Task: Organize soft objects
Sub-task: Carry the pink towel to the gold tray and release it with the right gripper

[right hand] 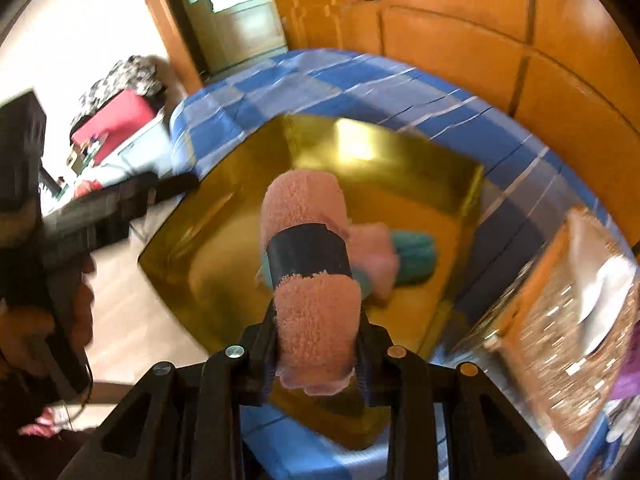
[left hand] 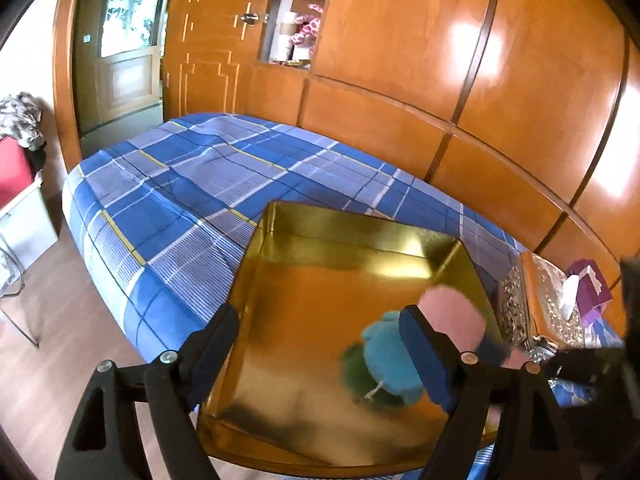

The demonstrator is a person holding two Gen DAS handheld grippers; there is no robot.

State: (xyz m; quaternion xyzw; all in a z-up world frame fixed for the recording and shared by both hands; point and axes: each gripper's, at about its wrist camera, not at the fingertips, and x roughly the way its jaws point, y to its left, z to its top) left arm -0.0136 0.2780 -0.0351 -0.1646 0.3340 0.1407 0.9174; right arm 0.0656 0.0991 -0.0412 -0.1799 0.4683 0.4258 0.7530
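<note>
On a plaid bed (left hand: 168, 184) a gold tin (left hand: 320, 236) already holds a teal towel (left hand: 390, 354). A pink towel (right hand: 316, 316) is clamped in the right gripper (right hand: 318, 344) above it, not yet released; the left gripper (left hand: 320, 356) is held apart, empty.

the tin tray (left hand: 352, 280) is shiny gold inside, throwing back orange from the wood around it. the bedsheet (left hand: 192, 184) is a blue and pale lilac-white plaid crossed by thin yellow and dark lines. the rolled towel (right hand: 316, 312) is salmon pink with a black band (right hand: 306, 254) round its middle. in the tray lies a teal towel (left hand: 390, 356) beside something dark green (left hand: 354, 364). the cabinets (left hand: 440, 60) are glossy orange-brown. both grippers are black, the left gripper (left hand: 320, 356) with dark blue pads (left hand: 420, 352).
</note>
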